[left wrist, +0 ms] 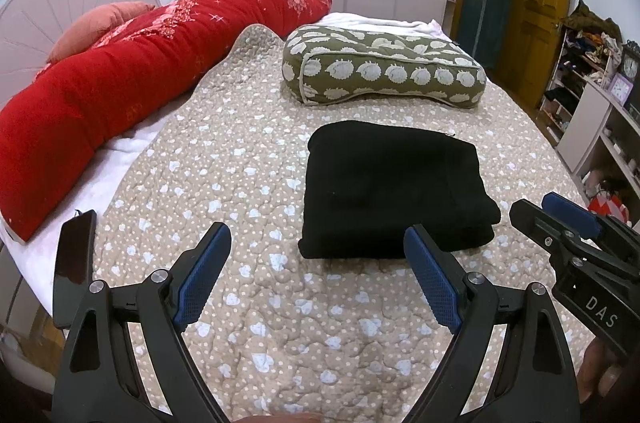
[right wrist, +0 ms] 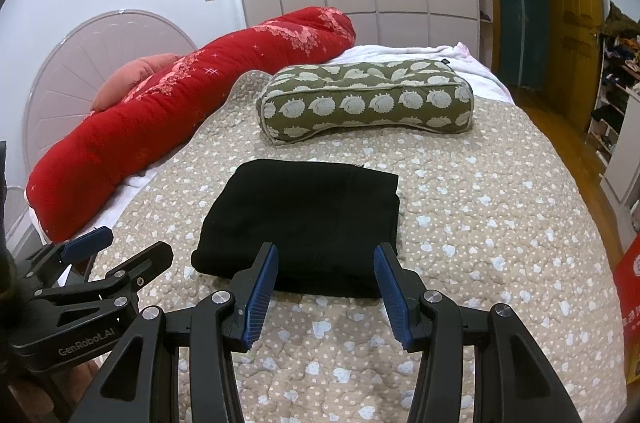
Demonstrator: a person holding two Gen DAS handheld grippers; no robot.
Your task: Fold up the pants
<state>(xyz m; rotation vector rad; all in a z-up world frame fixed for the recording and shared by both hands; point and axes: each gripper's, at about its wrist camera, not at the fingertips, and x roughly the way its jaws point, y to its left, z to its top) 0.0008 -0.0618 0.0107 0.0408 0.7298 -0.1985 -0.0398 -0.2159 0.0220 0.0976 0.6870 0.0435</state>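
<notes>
The black pants [right wrist: 304,223] lie on the bed's quilt [right wrist: 480,223] as a compact, layered rectangle, just ahead of the right hand-held gripper [right wrist: 325,293] and ahead and to the right of the left hand-held gripper [left wrist: 316,277]. Both stand wide with nothing between their blue pads, and neither touches the cloth, so the fold looks finished or nearly so. The main risk from here, as I judge it, is undoing that work: a pad dragged across the near edge could snag only the top layer and peel the stack open, and the soft, puffy quilt gives little firm backing, so a push down could skew the bundle rather than flatten it. The two tools also sit close together, the left one just to the left of the right one, so a careless reach could knock them against each other. The green patterned pillow [right wrist: 366,101] beyond the pants leaves limited room to slide the bundle forward. Hard to read: the fabric is so dark that its creases, layer count and waistband are nearly lost; the near edge is partly covered by the right tool's fingers; and a dark flat object [left wrist: 76,249] left of the left tool cannot be identified.
</notes>
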